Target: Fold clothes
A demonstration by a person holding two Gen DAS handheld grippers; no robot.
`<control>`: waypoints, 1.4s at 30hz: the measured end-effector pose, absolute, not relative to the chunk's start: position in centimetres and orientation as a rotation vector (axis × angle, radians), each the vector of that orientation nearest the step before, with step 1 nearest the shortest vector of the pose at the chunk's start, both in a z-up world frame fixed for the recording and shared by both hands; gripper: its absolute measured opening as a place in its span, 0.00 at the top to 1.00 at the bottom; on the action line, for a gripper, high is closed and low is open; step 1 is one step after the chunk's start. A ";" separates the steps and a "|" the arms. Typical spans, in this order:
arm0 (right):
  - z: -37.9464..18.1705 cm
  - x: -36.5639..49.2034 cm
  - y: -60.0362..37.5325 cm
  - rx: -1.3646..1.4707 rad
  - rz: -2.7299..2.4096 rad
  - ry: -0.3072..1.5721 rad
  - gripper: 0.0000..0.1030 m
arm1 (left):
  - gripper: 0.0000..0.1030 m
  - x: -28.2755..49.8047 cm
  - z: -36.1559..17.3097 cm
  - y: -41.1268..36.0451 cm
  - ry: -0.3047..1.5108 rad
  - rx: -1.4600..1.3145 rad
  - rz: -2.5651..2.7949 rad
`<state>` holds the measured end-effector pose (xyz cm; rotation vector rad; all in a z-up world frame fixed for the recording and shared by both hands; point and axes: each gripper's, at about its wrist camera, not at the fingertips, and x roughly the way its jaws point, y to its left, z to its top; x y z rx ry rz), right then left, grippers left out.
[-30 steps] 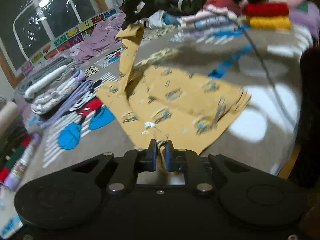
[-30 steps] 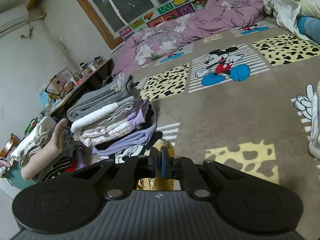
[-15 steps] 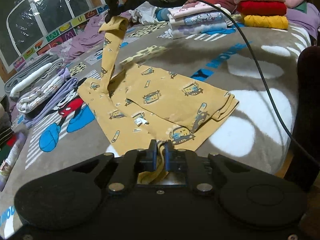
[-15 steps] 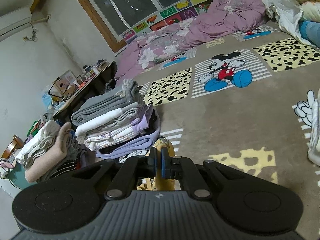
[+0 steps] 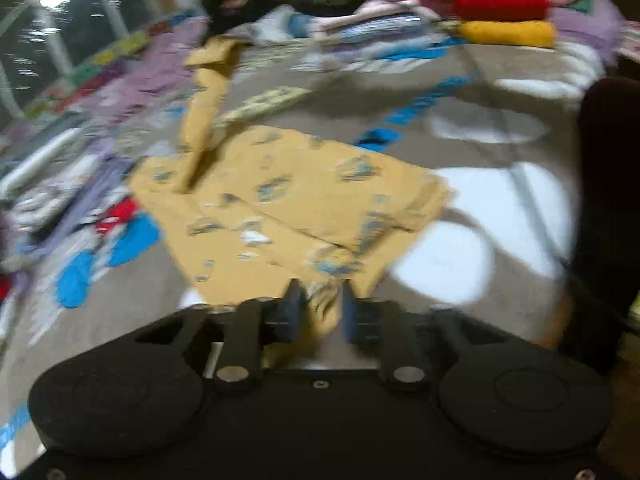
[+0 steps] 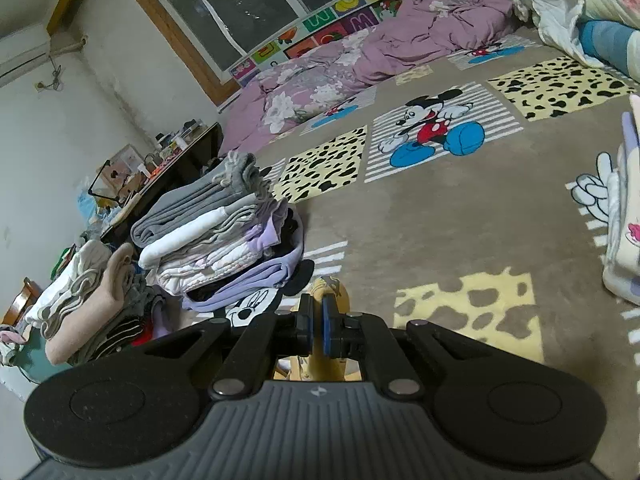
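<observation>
The left gripper [image 5: 318,308] has its jaws parted, with a bunched edge of the yellow garment [image 5: 304,196] lying in the gap between them; the view is smeared, so whether the cloth is pinched or merely resting there cannot be told. From that gripper the garment spreads straight ahead over the patterned blanket [image 5: 480,152] on the bed, mostly flat, with one layer already doubled over on the side toward the red and yellow folded stack [image 5: 504,20]. At the garment's far end a narrow strip, a sleeve or leg, rises steeply off the blanket to a raised tip [image 5: 214,54].

The right gripper [image 6: 316,322] is pressed together on that yellow cloth, a knob of it [image 6: 330,288] showing just past its fingertips. Beyond it lies the pile of folded grey, white and lilac clothes [image 6: 224,240], near the garment's far edge, and further out the Mickey Mouse panel [image 6: 432,128] of the blanket.

So the garment's long axis runs from the left gripper at the near hem out to the right gripper at the lifted far end. The fold, as I judge it, turns on the right gripper carrying its strip back along that axis toward the left gripper, which is the nearer one to the flat body.
</observation>
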<state>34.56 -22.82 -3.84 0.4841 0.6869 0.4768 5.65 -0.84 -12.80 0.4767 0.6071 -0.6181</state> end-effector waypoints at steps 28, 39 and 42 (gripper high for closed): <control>-13.0 23.9 -30.4 0.898 0.494 0.565 0.93 | 0.69 6.8 -10.4 3.3 0.634 0.417 -0.641; -17.5 21.3 -32.0 1.004 0.539 0.524 0.93 | 0.76 7.7 -13.2 -0.2 0.749 0.585 -0.667; -17.1 21.3 -32.5 1.005 0.571 0.517 0.93 | 0.76 7.8 -12.5 0.2 0.762 0.569 -0.702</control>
